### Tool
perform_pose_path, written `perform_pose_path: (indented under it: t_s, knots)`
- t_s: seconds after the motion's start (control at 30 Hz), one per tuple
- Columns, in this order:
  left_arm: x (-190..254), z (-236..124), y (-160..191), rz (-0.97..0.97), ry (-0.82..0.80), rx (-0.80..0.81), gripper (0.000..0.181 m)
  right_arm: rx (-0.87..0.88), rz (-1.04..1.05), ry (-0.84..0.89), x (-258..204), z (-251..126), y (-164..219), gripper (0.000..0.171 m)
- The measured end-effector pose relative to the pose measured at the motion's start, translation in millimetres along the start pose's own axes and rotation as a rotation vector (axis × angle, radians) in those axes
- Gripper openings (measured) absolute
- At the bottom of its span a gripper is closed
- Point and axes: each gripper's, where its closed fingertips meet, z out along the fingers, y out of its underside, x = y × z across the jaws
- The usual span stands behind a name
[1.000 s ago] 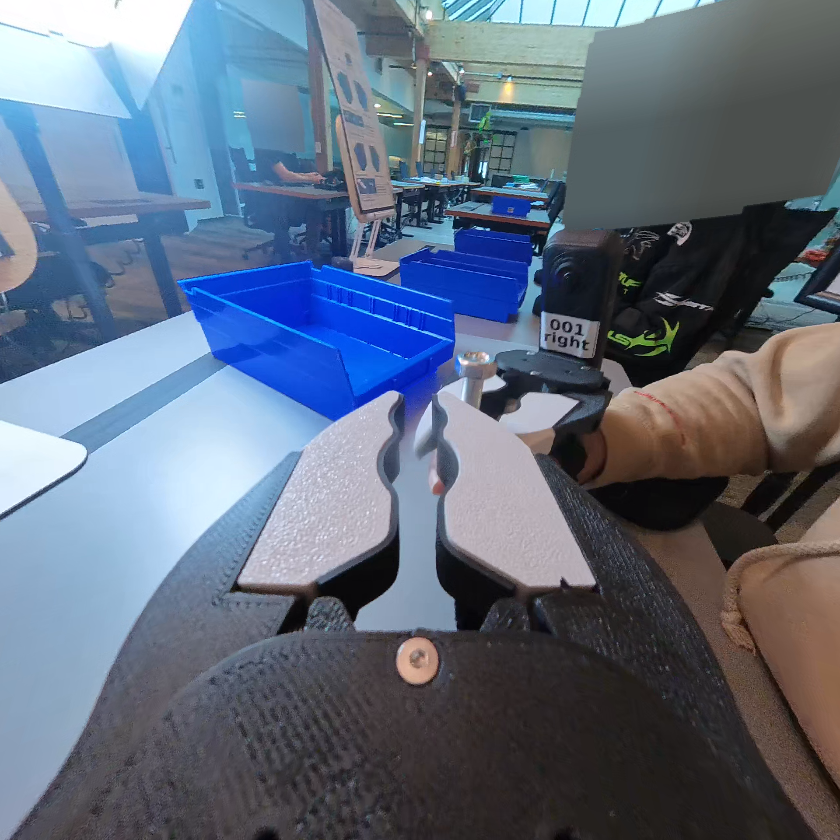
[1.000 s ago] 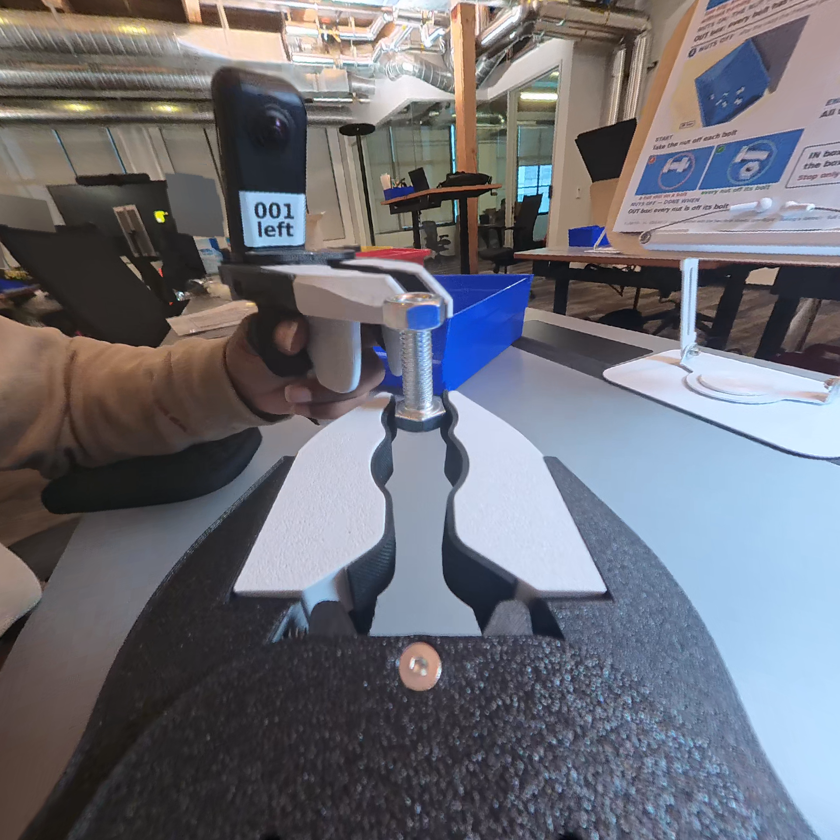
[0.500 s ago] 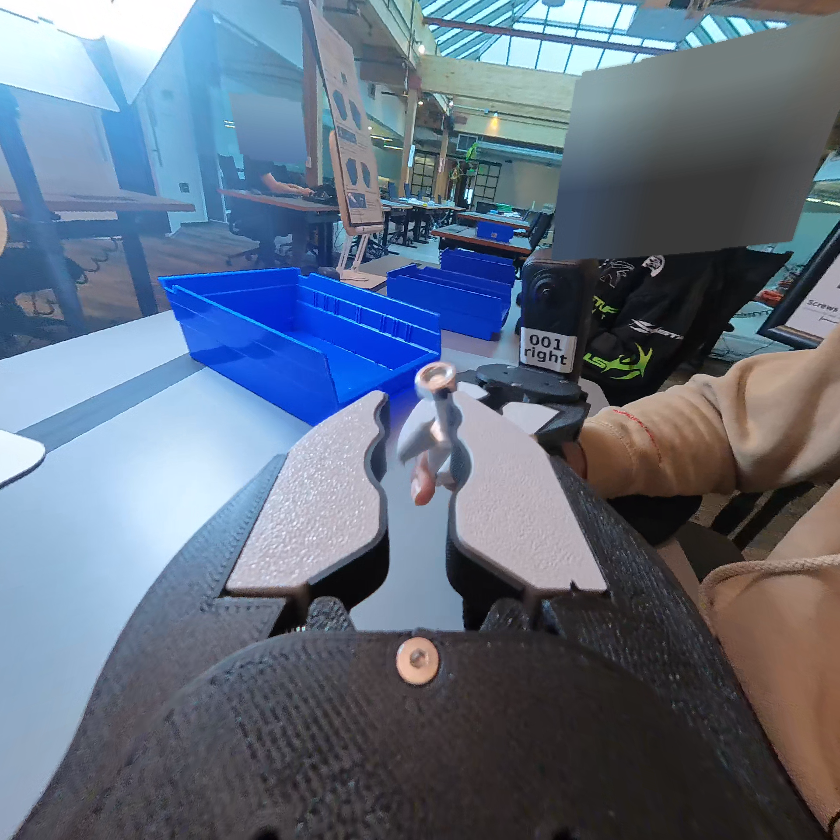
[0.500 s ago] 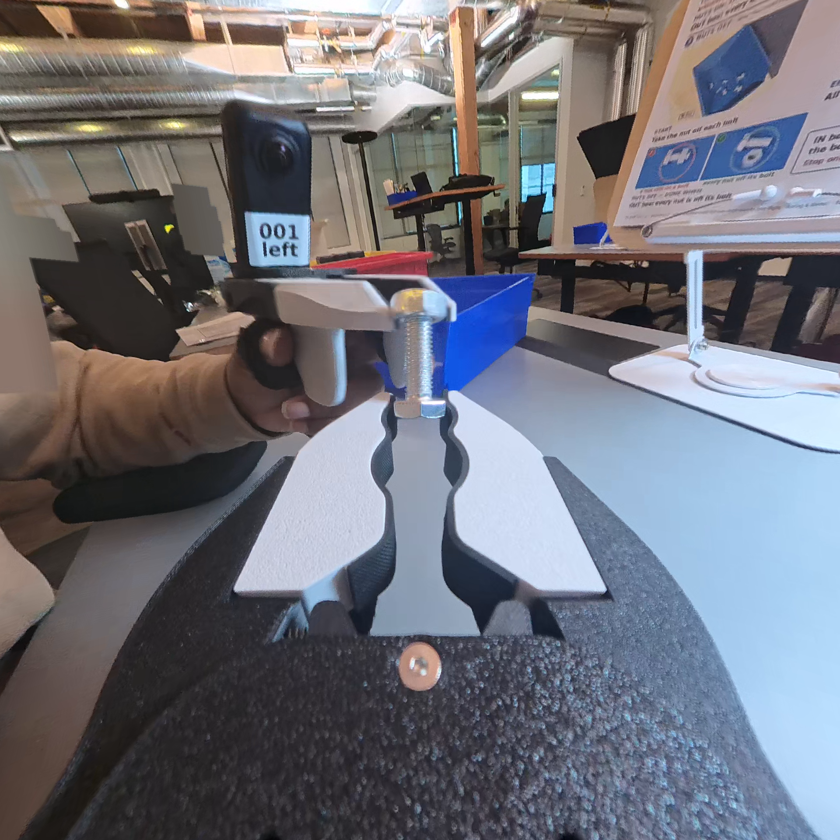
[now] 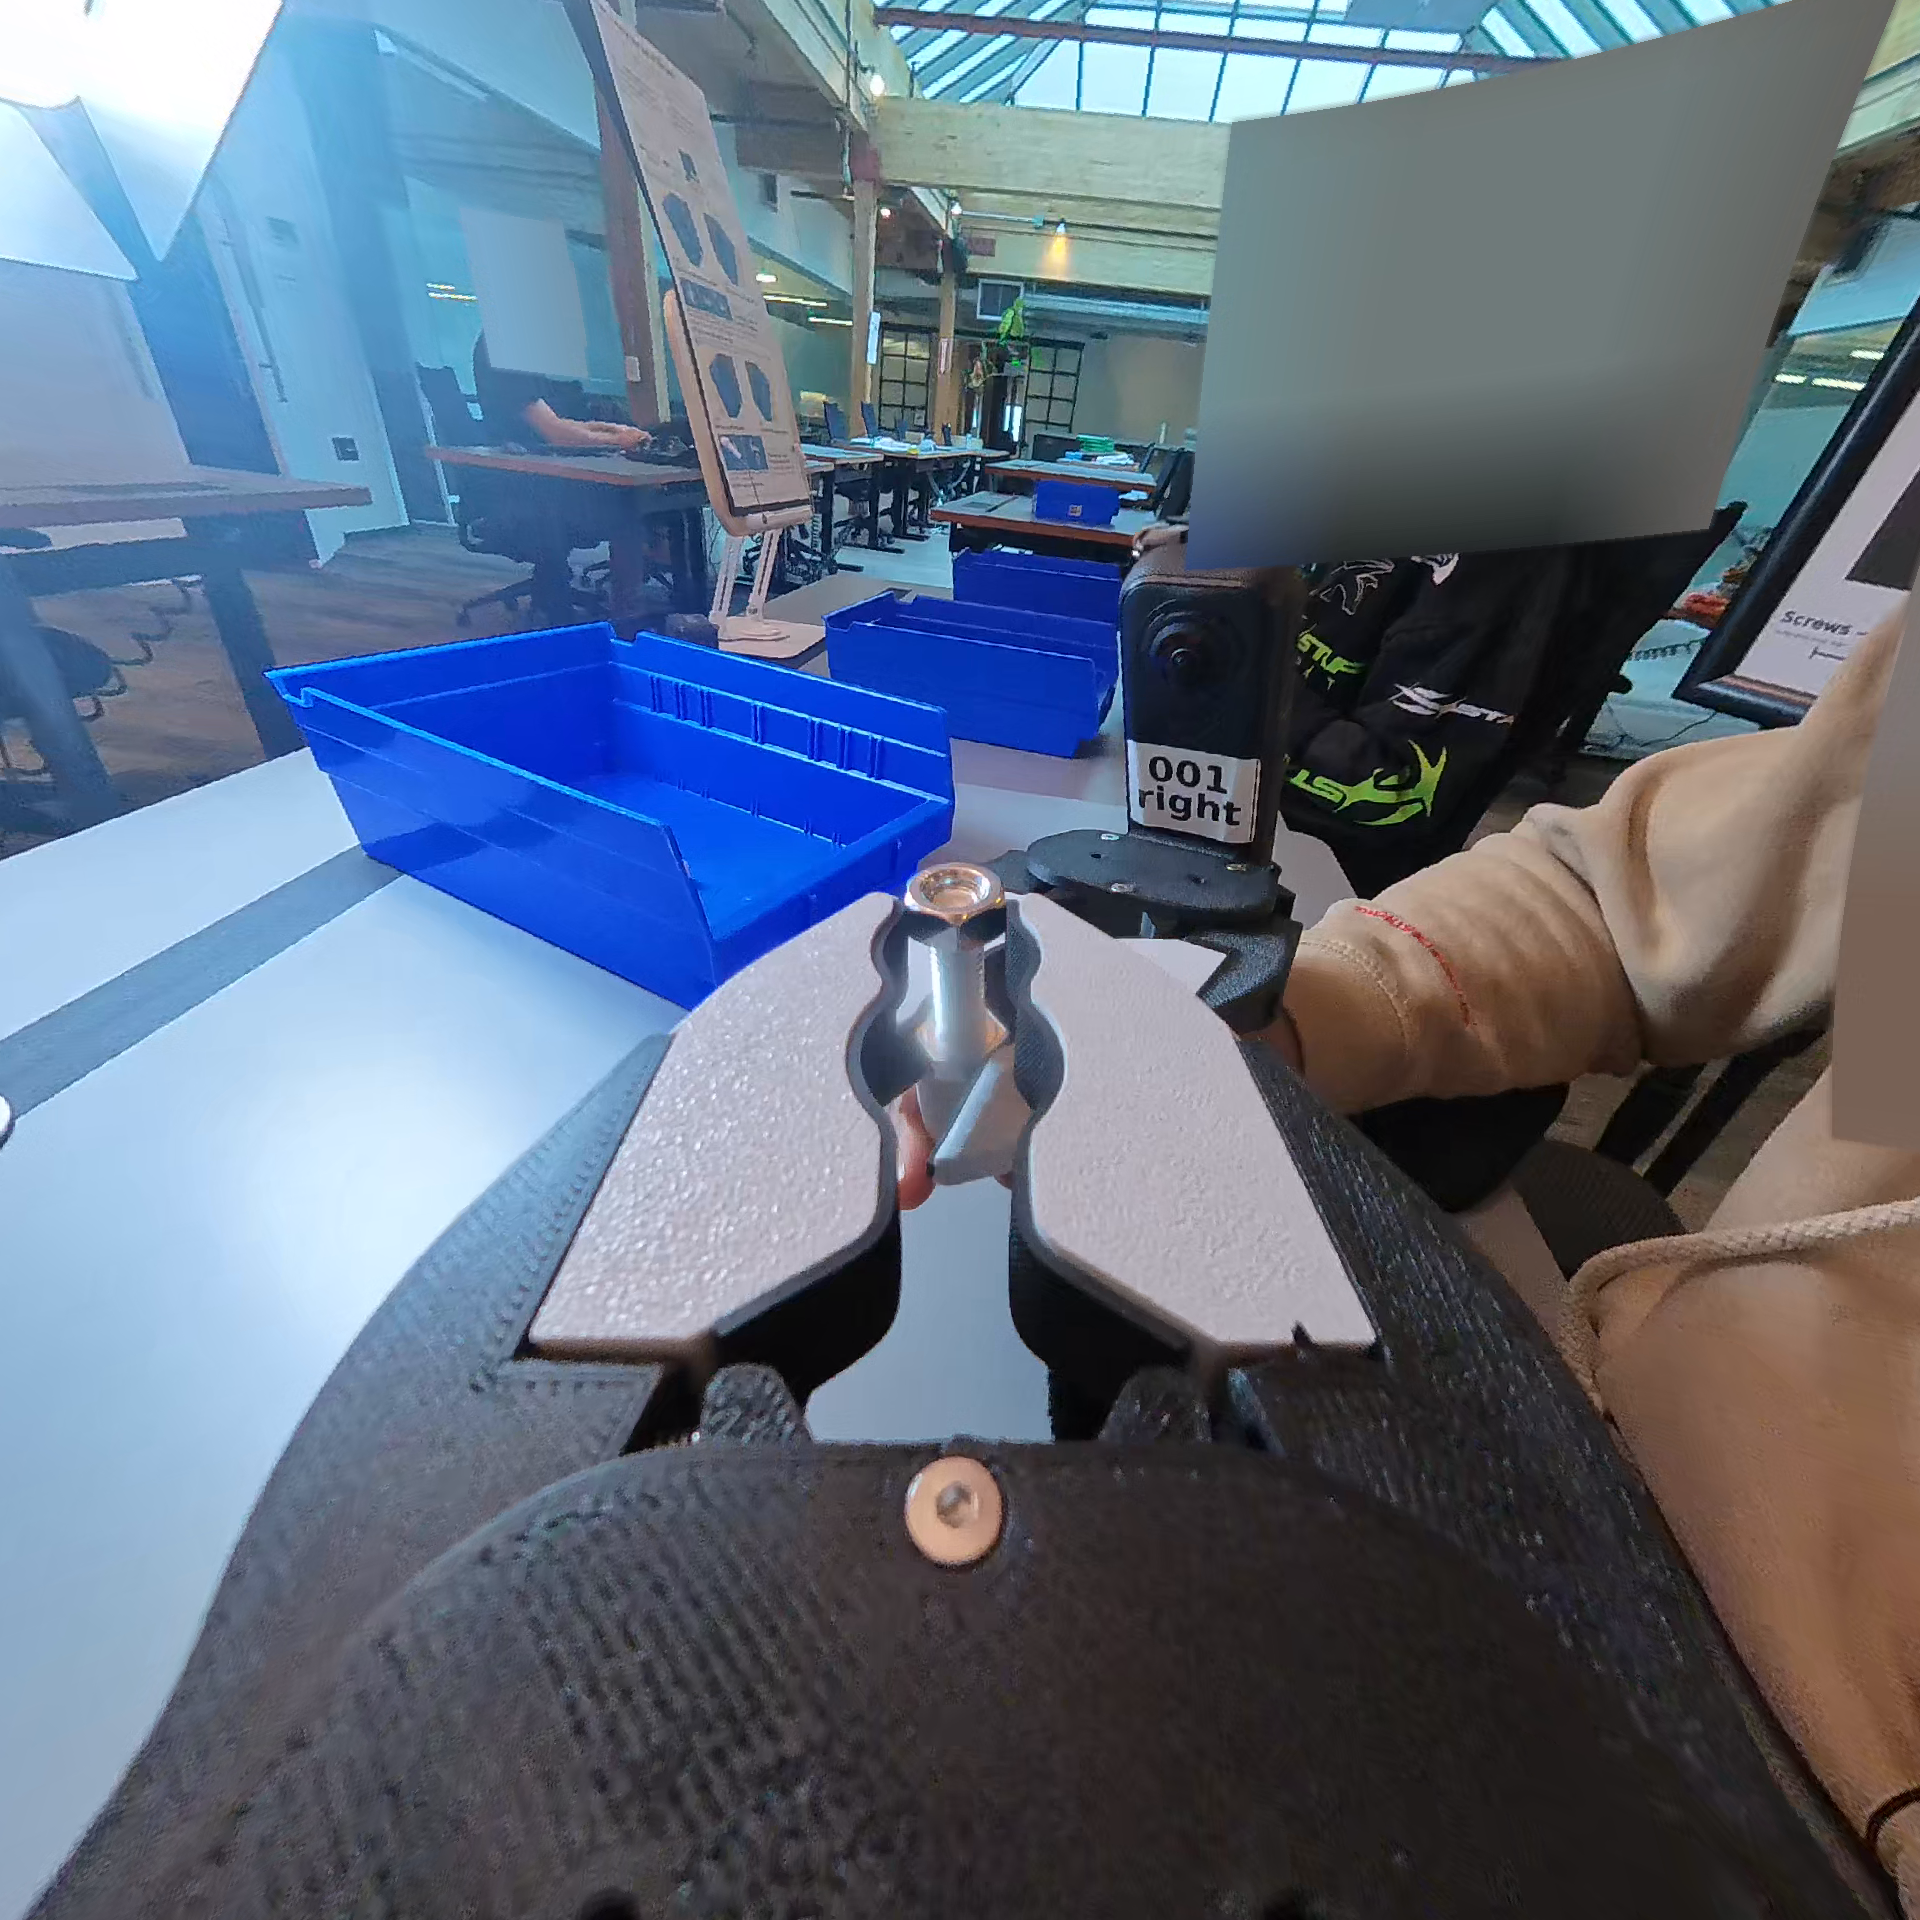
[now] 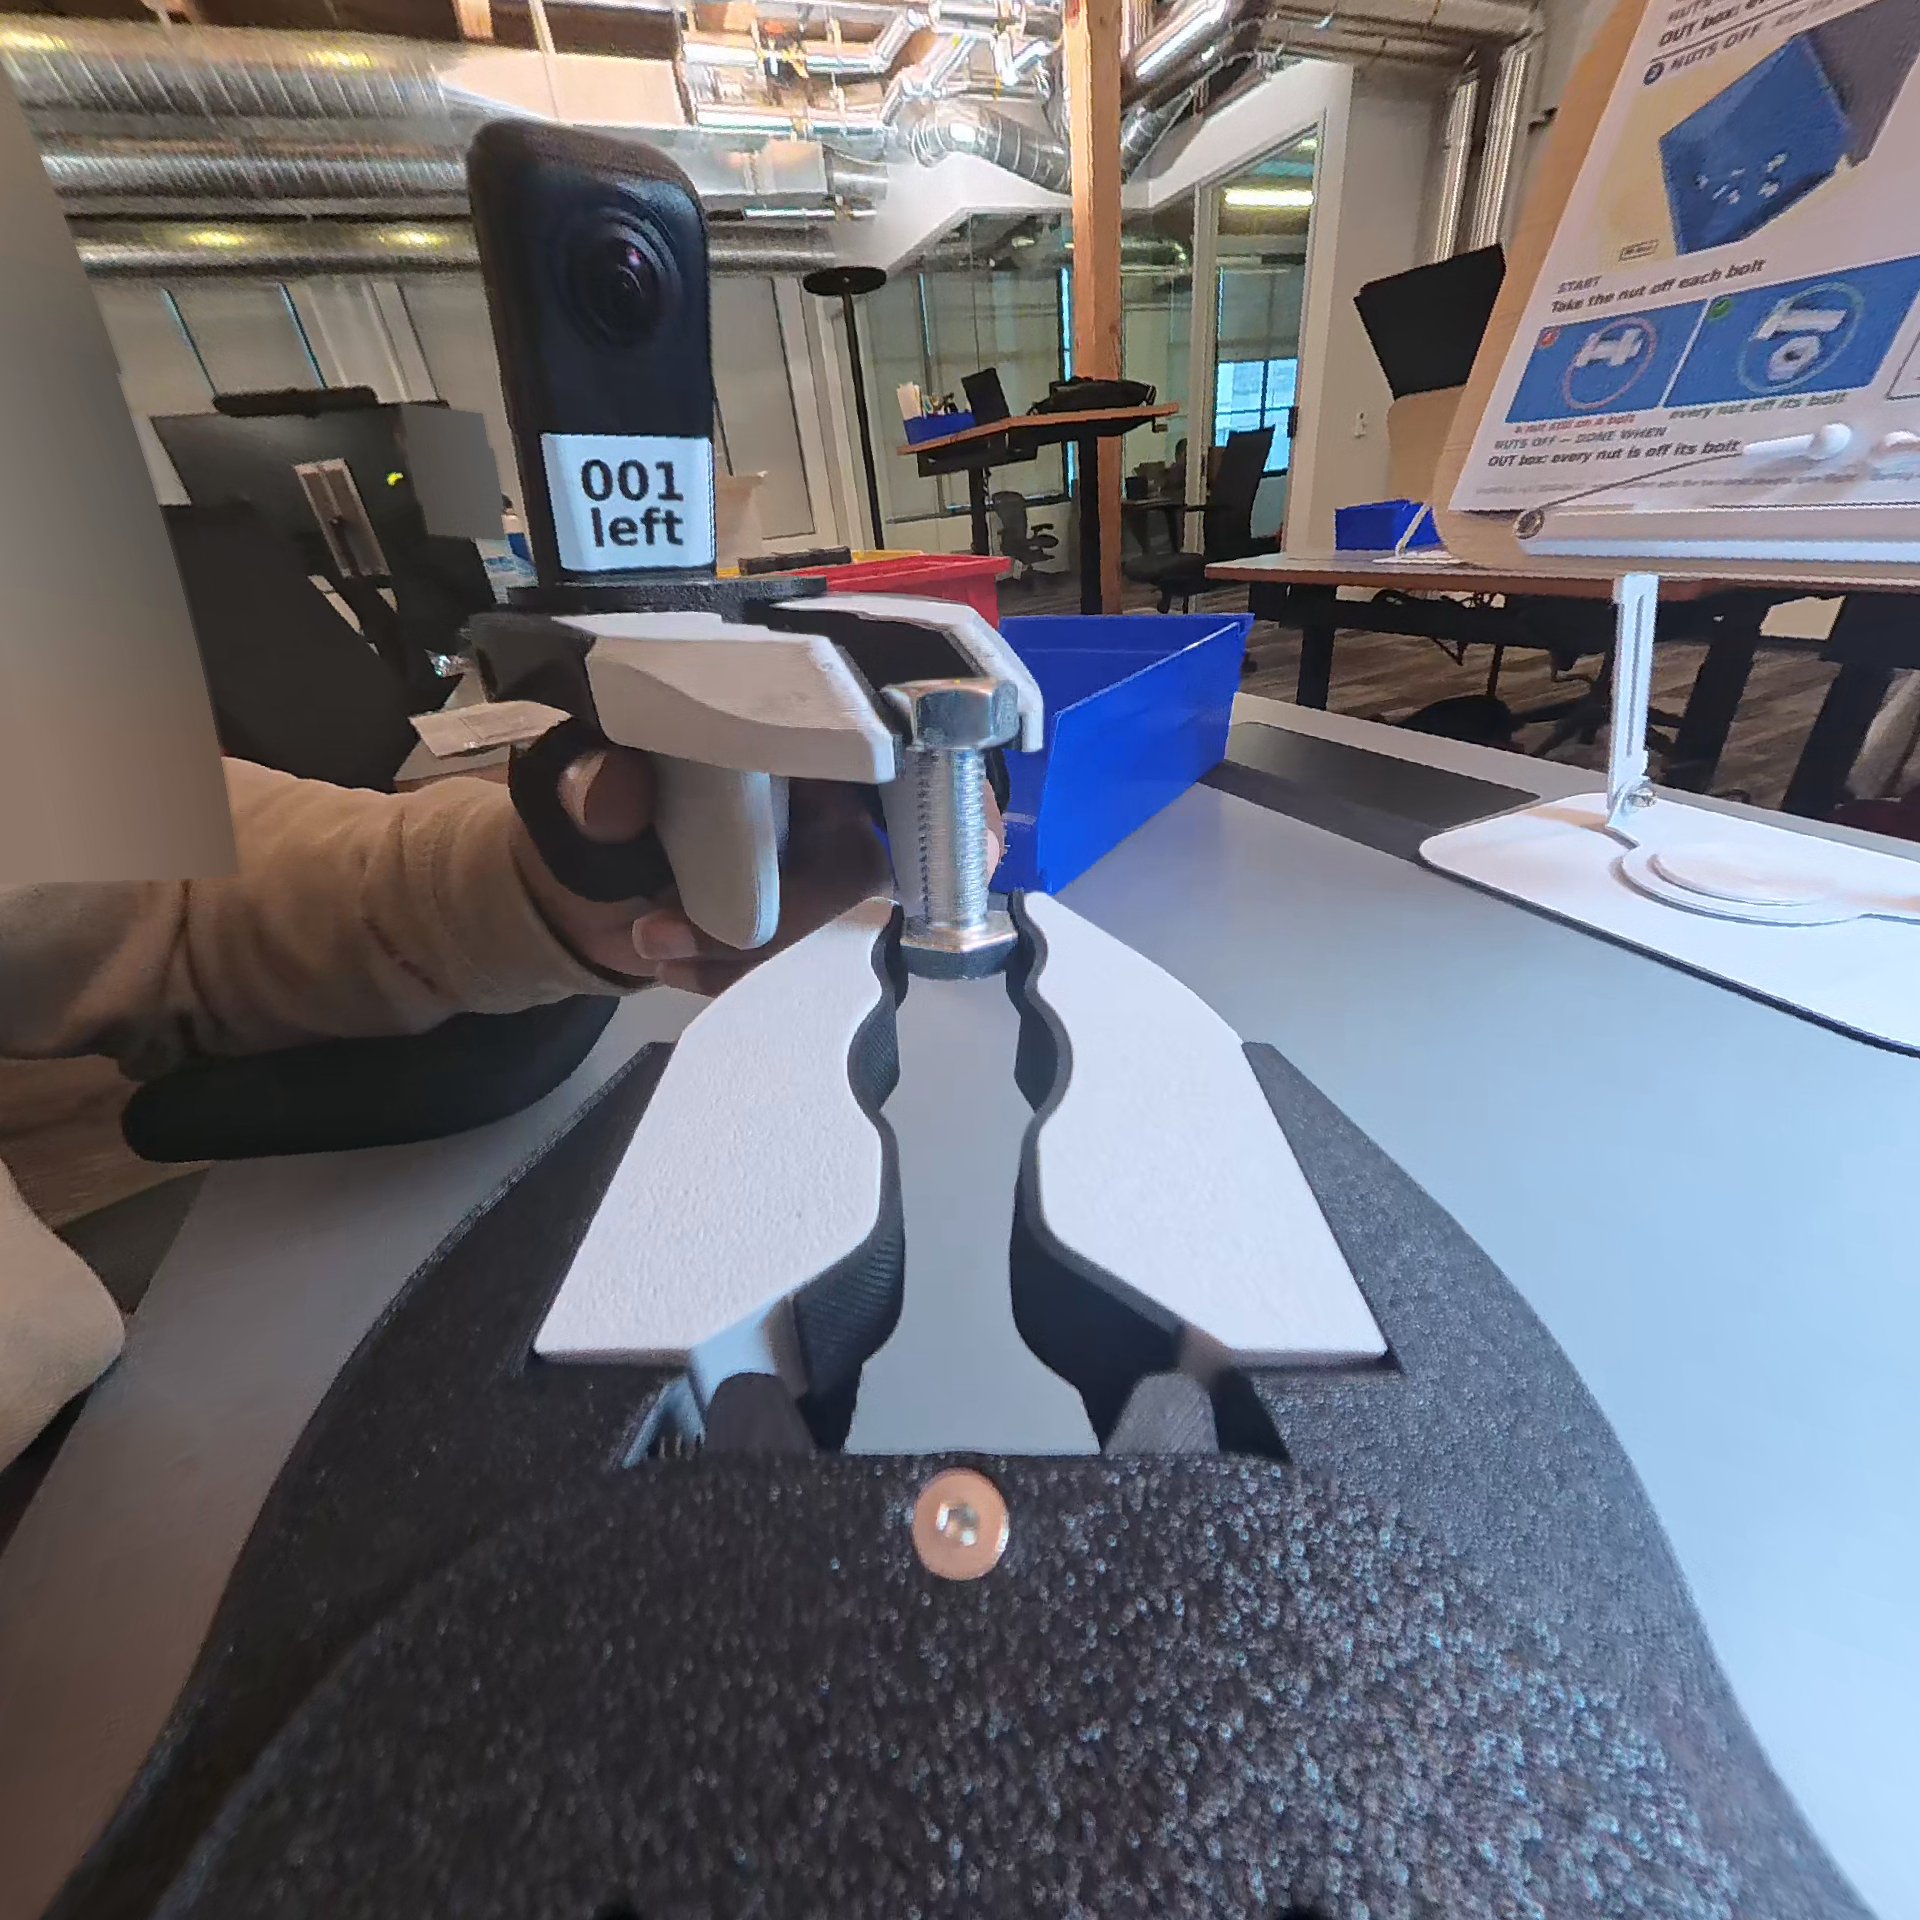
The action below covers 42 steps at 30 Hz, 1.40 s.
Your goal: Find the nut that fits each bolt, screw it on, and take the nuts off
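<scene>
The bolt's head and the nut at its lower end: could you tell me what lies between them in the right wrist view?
Only the bolt's own bare threaded shank, running from the head down to the nut; the right wrist view shows it.

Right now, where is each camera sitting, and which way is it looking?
Left wrist view: sits on the left gripper, looking along its jaws at the silver hex-head bolt, the blue plastic bin and the right gripper beyond; a beige sleeve shows.
Right wrist view: sits on the right gripper, facing the left gripper, which holds the bolt's head; a hand shows.
Shared: the bolt, both grippers, the bin.
</scene>
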Motion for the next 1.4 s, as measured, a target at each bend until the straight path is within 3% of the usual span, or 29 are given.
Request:
perform_pose_path:
  t_s: [0.4, 0.57, 0.63, 1.03, 1.07, 1.1, 1.3, 1.4]
  knots:
    - [4.2, 0.2, 3.3, 0.030, 0.025, -0.026, 0.017, -0.023, -0.026, -0.014, -3.5, 0.7, 3.9, 0.018]
    - [-0.5, -4.7, 5.9, -0.035, 0.070, -0.021, 0.028, 0.030, 0.008, -0.075, -10.5, -2.4, -3.7, 0.018]
    - [-6.3, -7.9, 6.4, -0.068, 0.067, -0.010, 0.024, 0.058, 0.020, -0.086, -10.6, -4.5, -8.1, 0.018]
    - [1.6, -6.0, -7.6, -0.043, 0.072, 0.036, 0.028, 0.054, 0.014, -0.080, -10.8, -2.1, -6.2, 0.018]
    - [-0.6, -8.5, -8.6, -0.048, 0.071, 0.045, 0.028, 0.072, 0.021, -0.085, -10.5, -3.7, -9.0, 0.018]
    - [-9.8, -11.2, -7.1, -0.042, 0.017, 0.041, 0.013, 0.094, 0.026, -0.094, -10.6, -5.6, -12.9, 0.018]
    - [9.1, -8.7, -14.1, -0.024, 0.099, 0.077, 0.024, 0.082, 0.021, -0.084, -10.3, -3.6, -10.8, 0.018]
    - [7.4, -4.4, -10.2, 0.002, 0.062, 0.048, 0.027, 0.074, 0.008, -0.086, -12.8, -1.9, -9.6, 0.018]
